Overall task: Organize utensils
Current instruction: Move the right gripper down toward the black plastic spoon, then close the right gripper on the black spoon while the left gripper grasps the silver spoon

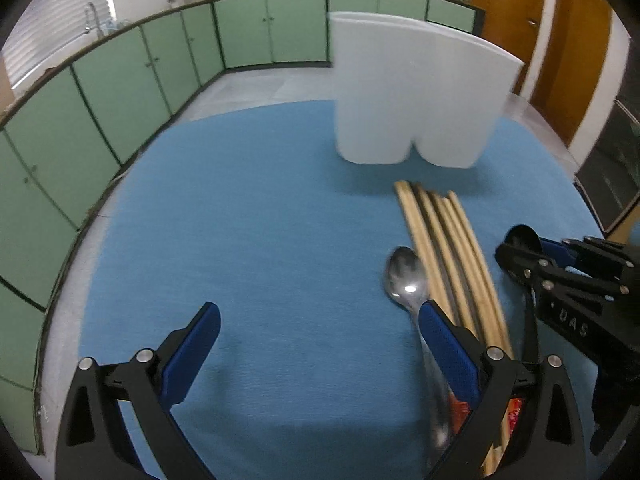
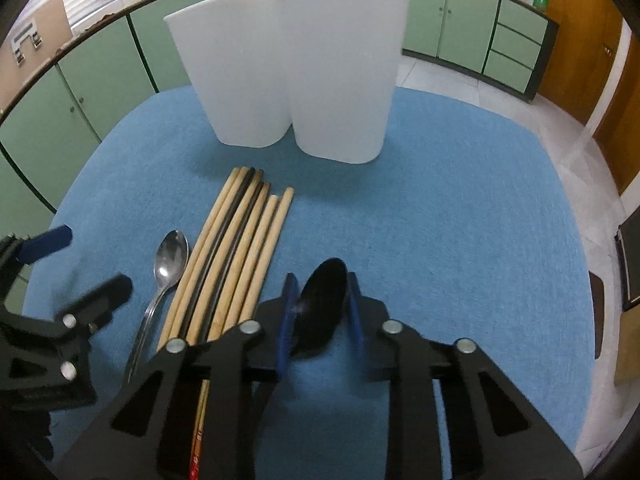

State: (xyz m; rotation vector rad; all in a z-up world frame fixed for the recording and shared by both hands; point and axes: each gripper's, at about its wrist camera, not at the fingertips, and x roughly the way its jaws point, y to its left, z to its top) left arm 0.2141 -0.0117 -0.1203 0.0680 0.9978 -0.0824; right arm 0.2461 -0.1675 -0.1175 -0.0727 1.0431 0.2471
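A white two-compartment holder (image 1: 412,96) (image 2: 296,68) stands at the back of the blue table mat (image 1: 260,220) (image 2: 440,220). In front of it lie several wooden chopsticks (image 1: 448,248) (image 2: 240,248) side by side, with a metal spoon (image 1: 404,276) (image 2: 172,256) along their left. My right gripper (image 2: 320,292) (image 1: 532,252) is shut on a black spoon (image 2: 320,304) (image 1: 522,238), its blue pads against the bowl's sides, just right of the chopsticks. My left gripper (image 1: 320,312) (image 2: 84,264) is open and holds nothing. Its right finger sits over the metal spoon's handle.
Green cabinets (image 1: 120,92) curve around the room behind the table, and a wooden door (image 1: 568,40) is at the right. A red-printed wrapper (image 1: 514,412) lies at the chopsticks' near ends. Bare mat stretches left of the metal spoon and right of the black spoon.
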